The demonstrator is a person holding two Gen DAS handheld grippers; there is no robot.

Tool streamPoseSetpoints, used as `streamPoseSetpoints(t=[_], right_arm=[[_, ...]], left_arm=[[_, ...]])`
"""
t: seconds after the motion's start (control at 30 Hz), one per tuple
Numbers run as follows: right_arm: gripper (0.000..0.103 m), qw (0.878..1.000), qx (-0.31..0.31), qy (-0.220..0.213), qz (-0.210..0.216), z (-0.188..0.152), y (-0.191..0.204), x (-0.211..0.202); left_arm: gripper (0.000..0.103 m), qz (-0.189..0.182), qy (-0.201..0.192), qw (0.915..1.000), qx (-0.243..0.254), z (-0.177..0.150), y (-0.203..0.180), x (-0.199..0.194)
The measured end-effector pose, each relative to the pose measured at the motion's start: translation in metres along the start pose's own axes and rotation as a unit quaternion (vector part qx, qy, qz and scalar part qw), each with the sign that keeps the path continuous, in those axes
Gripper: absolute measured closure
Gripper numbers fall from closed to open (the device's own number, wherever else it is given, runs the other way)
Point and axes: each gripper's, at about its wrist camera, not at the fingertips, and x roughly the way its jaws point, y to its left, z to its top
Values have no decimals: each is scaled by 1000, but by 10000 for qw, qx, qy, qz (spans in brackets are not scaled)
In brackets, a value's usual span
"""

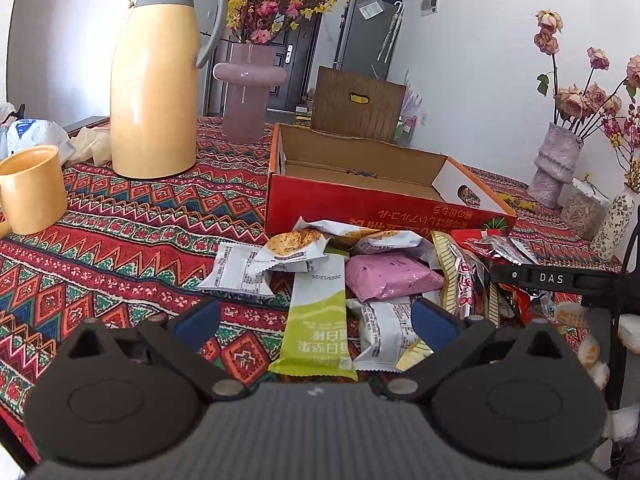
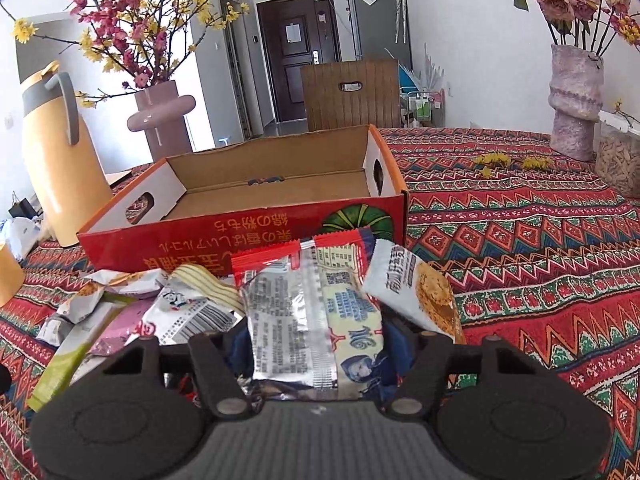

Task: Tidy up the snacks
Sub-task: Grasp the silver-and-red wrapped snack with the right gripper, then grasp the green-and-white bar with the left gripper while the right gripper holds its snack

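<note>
A red cardboard box (image 1: 360, 208) stands open and empty on the patterned tablecloth; it also shows in the right wrist view (image 2: 240, 236). A heap of snack packets lies in front of it. My left gripper (image 1: 316, 320) is open above a green bar packet (image 1: 318, 320), with a pink packet (image 1: 390, 276) and a white cookie packet (image 1: 294, 246) beyond. My right gripper (image 2: 314, 340) is shut on a silver and red snack packet (image 2: 312, 312) and holds it up before the box. A white cookie packet (image 2: 416, 292) lies to its right.
A yellow thermos jug (image 1: 156, 80) and yellow mug (image 1: 30, 188) stand at the left. A pink vase with flowers (image 1: 250, 92) is behind the box. A mauve vase (image 2: 574, 104) and a seed jar (image 2: 620, 160) stand at the right. A wooden chair (image 2: 352, 94) is beyond.
</note>
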Motion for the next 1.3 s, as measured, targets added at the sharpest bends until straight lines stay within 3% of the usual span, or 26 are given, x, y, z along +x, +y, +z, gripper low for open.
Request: streamPoseSetpoints(t=[0.3, 0.4, 1.03, 1.3], right_arm=[[40, 9949, -148, -986, -171, -9, 8, -50], [40, 9933, -94, -1137, -166, -10, 6, -60], [40, 9939, 85, -1092, -85, -20, 0, -58], [40, 9943, 154, -1055, -34, -24, -2, -55]], left_arm=[[0, 98, 154, 9998, -47, 1, 5, 9], [0, 172, 217, 9996, -72, 3, 8, 14], [0, 425, 572, 9972, 203, 15, 4, 64], [0, 470, 680, 9965, 75, 9, 7, 77]])
